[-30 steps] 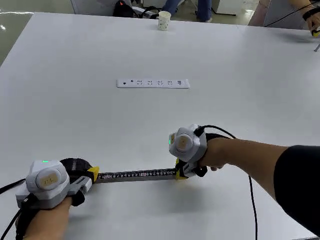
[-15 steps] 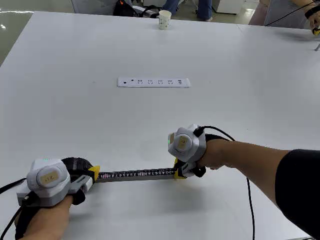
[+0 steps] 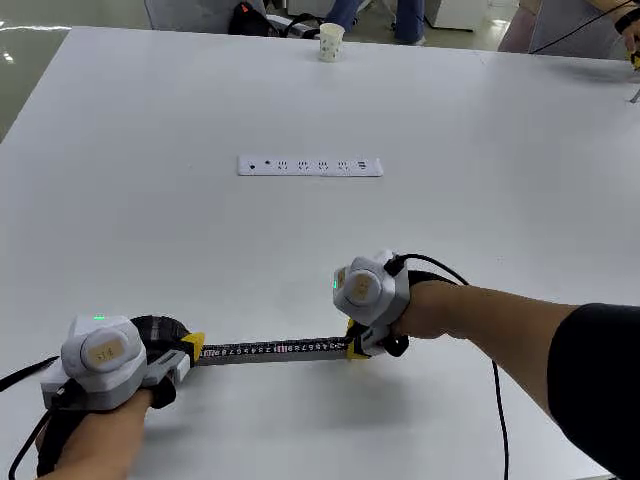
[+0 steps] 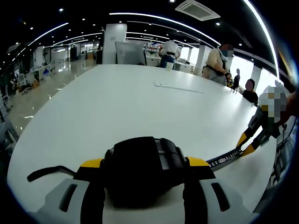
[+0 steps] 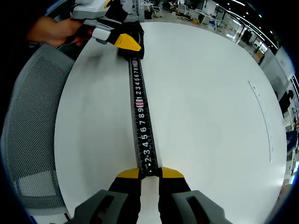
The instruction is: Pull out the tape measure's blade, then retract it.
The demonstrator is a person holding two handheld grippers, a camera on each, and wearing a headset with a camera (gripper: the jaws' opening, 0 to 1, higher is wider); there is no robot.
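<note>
The black tape measure case (image 3: 160,328) rests at the near left of the white table (image 3: 300,240), and my left gripper (image 3: 180,350) is shut on it. In the left gripper view the case (image 4: 142,170) sits between the yellow-tipped jaws of that gripper (image 4: 145,163). The dark numbered blade (image 3: 270,349) runs rightward, low over the table, to my right gripper (image 3: 355,348), which is shut on its end. The right gripper view shows the blade (image 5: 141,121) stretching from my right gripper (image 5: 149,173) to the case (image 5: 133,37).
A white power strip (image 3: 310,166) lies mid-table, and a paper cup (image 3: 330,41) stands at the far edge. A grey mesh chair (image 5: 28,154) sits off the near table edge. Several people stand beyond the far side (image 4: 217,63).
The two grippers have come slightly closer together, and the exposed blade looks a little shorter. Both grips are unchanged.
</note>
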